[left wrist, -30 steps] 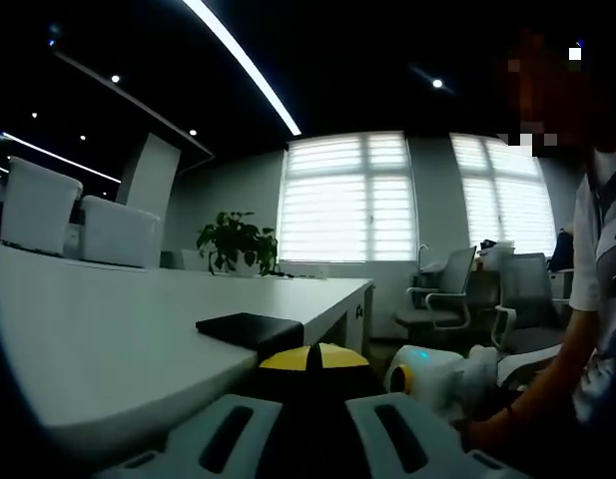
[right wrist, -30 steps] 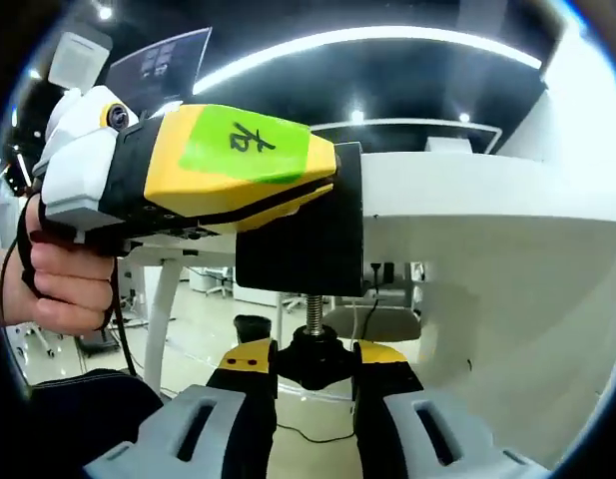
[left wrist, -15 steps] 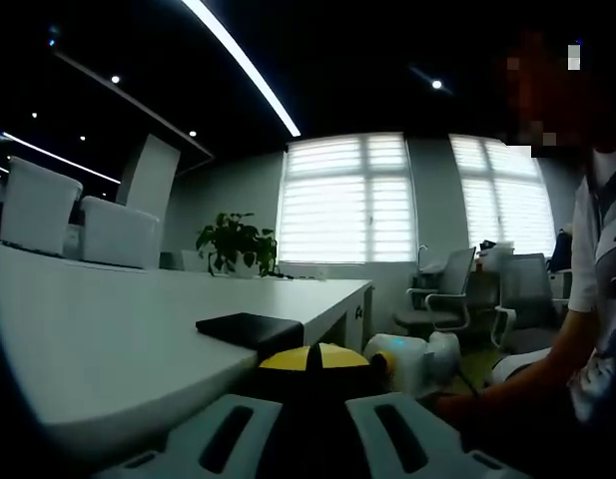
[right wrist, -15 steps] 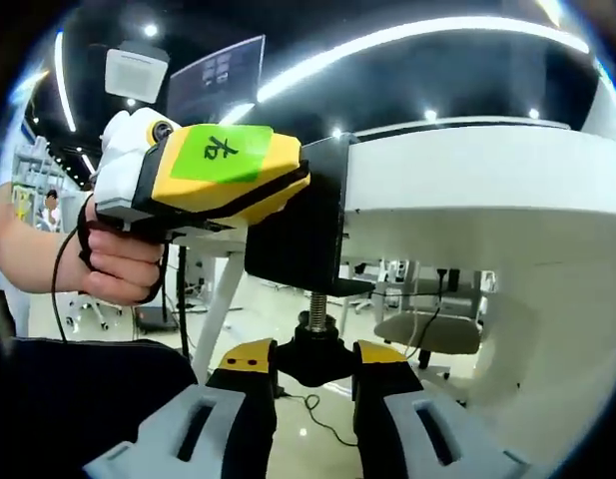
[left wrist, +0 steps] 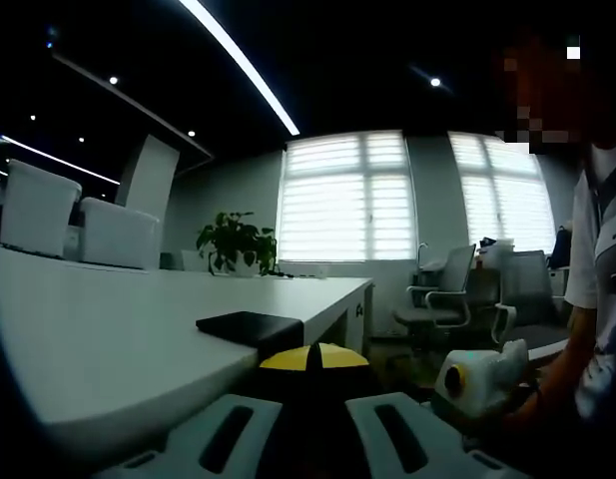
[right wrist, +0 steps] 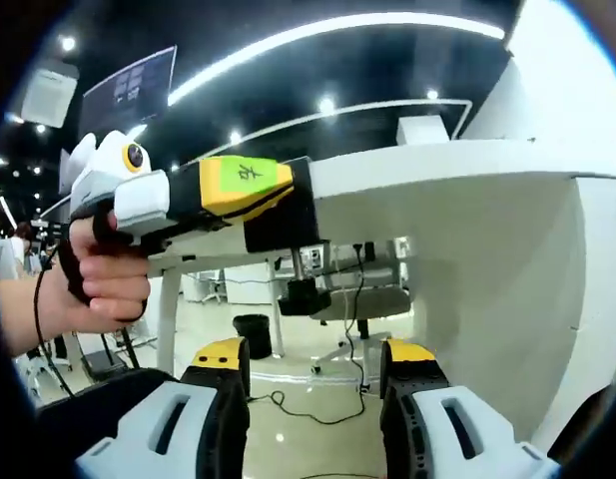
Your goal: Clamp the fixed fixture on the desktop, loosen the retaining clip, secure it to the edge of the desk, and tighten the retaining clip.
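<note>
The black fixture (right wrist: pixel 280 212) sits on the edge of the white desk (right wrist: pixel 437 170). Its flat top plate (left wrist: pixel 250 325) lies on the desktop, and its screw knob (right wrist: pixel 305 296) hangs below the desk. My left gripper (left wrist: pixel 312 357), yellow with a green label (right wrist: pixel 238 185), is shut on the fixture and held by a hand (right wrist: pixel 100 284). My right gripper (right wrist: pixel 314 357) is open, its jaws spread apart and drawn back from the knob with nothing between them. It also appears low on the right (left wrist: pixel 479 374) of the left gripper view.
White boxes (left wrist: pixel 78 222) and a potted plant (left wrist: pixel 236 242) stand at the far side of the desk. Office chairs (left wrist: pixel 442 294) stand by the windows. A person (left wrist: pixel 597 299) is at the right. Under the desk are a bin (right wrist: pixel 254 334), a chair base and floor cables (right wrist: pixel 288 409).
My right gripper has let go of the screw knob, opened and backed away from it. The left gripper still holds the fixture at the desk edge.
</note>
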A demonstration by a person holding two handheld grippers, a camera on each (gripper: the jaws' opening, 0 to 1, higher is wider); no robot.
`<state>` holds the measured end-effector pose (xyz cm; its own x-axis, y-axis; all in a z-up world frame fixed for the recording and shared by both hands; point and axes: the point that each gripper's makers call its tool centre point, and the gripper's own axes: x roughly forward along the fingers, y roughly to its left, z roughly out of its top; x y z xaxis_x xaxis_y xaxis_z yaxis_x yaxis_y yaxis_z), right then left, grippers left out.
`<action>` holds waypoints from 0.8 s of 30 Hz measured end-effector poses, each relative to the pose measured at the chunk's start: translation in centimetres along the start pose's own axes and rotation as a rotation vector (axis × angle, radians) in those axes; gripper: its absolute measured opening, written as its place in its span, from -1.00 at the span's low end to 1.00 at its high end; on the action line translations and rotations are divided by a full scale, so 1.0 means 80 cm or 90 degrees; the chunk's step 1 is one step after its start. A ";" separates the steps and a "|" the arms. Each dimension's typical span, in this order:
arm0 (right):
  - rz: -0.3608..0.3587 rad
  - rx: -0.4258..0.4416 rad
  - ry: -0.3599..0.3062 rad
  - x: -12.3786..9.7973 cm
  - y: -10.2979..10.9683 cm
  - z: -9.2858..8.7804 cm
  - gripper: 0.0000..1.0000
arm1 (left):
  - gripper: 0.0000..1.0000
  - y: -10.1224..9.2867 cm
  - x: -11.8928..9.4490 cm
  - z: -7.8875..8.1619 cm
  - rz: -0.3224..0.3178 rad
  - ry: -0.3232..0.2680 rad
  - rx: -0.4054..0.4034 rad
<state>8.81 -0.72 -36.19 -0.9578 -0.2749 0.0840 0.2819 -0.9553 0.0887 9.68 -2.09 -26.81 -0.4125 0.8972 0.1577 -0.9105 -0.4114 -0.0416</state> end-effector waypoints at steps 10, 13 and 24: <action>-0.014 -0.012 -0.036 0.057 0.018 0.025 -0.10 | -0.98 0.000 0.001 0.000 0.000 -0.006 -0.006; -0.017 -0.027 -0.033 0.069 0.023 0.022 -0.32 | -0.98 -0.001 0.002 -0.001 -0.001 -0.005 -0.006; 0.045 -0.051 -0.048 0.071 0.021 0.023 -0.48 | -0.98 -0.001 0.002 -0.002 -0.004 -0.005 -0.003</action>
<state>3.91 -3.68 -33.77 -0.9281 -0.3350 0.1625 0.3396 -0.9406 0.0005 9.70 -1.90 -26.90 -0.4070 0.8983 0.1654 -0.9131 -0.4053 -0.0455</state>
